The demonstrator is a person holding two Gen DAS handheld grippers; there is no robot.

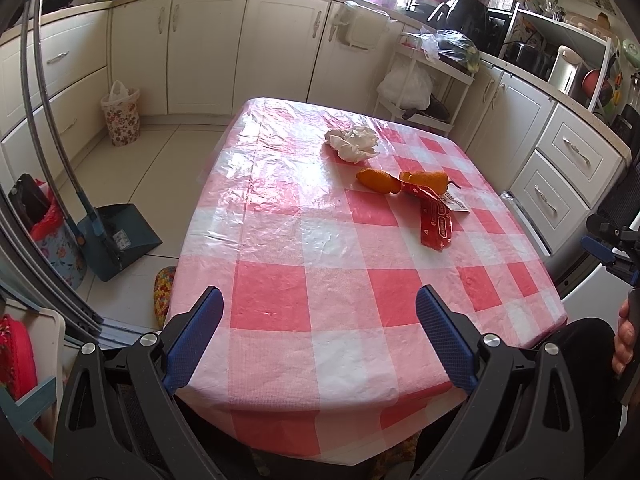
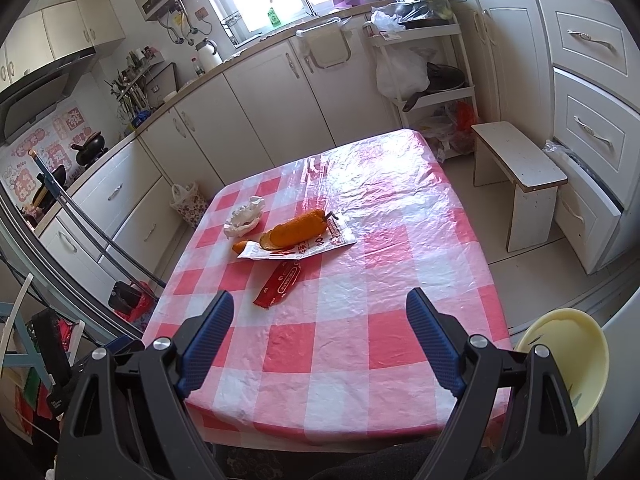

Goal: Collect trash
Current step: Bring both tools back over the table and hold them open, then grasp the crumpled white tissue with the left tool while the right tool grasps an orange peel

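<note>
Collection not begun: left gripper [image 1: 318, 336] and right gripper [image 2: 320, 342] jaws spread, empty; reach far to red wrapper [image 2: 280, 286] first

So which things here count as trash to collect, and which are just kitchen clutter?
Job:
crumpled tissue
orange peels
red wrapper
floral bin

Lying about:
dustpan
stool
yellow bowl

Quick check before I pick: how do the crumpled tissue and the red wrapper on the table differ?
The crumpled tissue is white and bunched into a puffy wad; the red wrapper is red with printing and lies flat and long. The tissue sits farther across the table, beyond the orange peels; the wrapper lies nearer the grippers. Both rest loose on the checked tablecloth, untouched.
</note>
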